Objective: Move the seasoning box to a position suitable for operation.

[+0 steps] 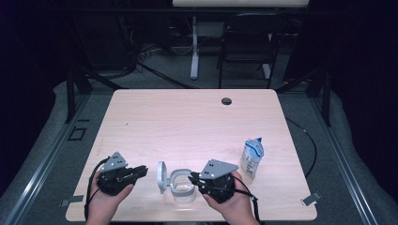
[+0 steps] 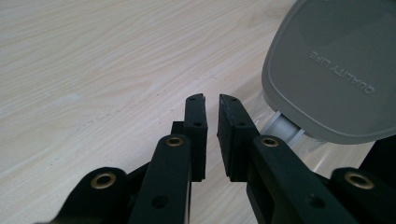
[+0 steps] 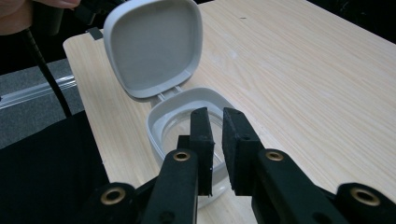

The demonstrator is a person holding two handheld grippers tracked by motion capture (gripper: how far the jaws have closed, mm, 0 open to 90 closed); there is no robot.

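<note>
My left hand-held gripper (image 1: 141,171) lies low at the near left part of the surface (image 1: 187,122), and it points to the right, toward the container. Its jaws stand a small gap apart and nothing is between them; in the left gripper view (image 2: 212,100) I see only bare wood through the gap. My left hand (image 1: 104,199) holds its body from below, and the wrist comes in from the near edge. Just to the right of its tips stands the grey lid (image 1: 162,177), which is hinged open and almost upright; in the left gripper view the outer face of the lid (image 2: 334,70) is near the right jaw, but I cannot tell if it touches. The clear container (image 1: 182,187) is between my two grippers, close to the near edge, and its inside looks empty as far as I can see. My right hand-held gripper (image 1: 192,179) points to the left over the right rim of the container. In the right gripper view its tips (image 3: 215,112) are above the open box (image 3: 161,121), a narrow gap apart, and they grasp nothing. My right hand (image 1: 234,201) holds the gripper from behind and below. Further right, well apart, a small blue and white pouch (image 1: 252,157) stands upright.
</note>
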